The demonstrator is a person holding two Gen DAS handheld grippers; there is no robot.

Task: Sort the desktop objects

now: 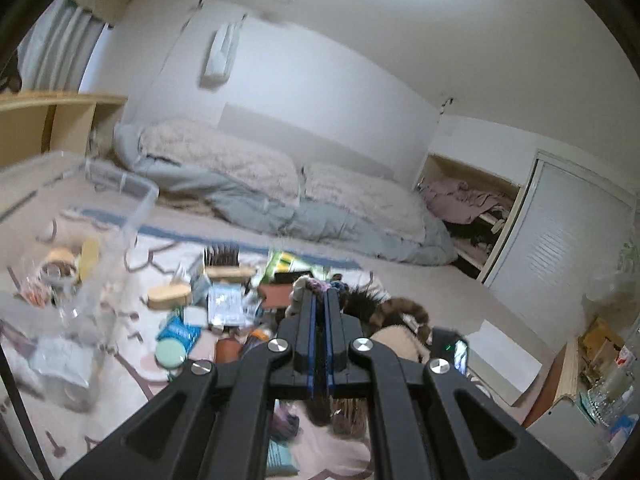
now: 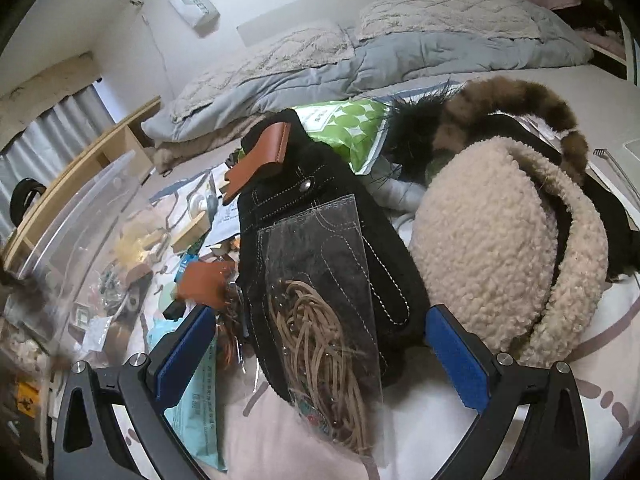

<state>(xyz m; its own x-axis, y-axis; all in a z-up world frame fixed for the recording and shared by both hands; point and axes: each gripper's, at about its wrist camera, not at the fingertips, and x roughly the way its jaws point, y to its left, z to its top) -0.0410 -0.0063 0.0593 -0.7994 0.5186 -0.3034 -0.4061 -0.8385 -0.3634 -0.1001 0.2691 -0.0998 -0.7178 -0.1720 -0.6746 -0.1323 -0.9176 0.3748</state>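
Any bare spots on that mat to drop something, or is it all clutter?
Free: the pale floor strip between the clutter and the grey duvet, and bare mat below the fleece hat. Crowded: the pile around the wooden brush beside the clear bin, and around the black pouch.

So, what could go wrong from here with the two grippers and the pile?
1. The left gripper is shut on a thin dark item that cannot be identified; so slim a hold could slip on the way to the clear plastic bin.
2. The right gripper stands open around the black pouch; the clear bag of tan cords lies on it and may be pinched too or slide off.
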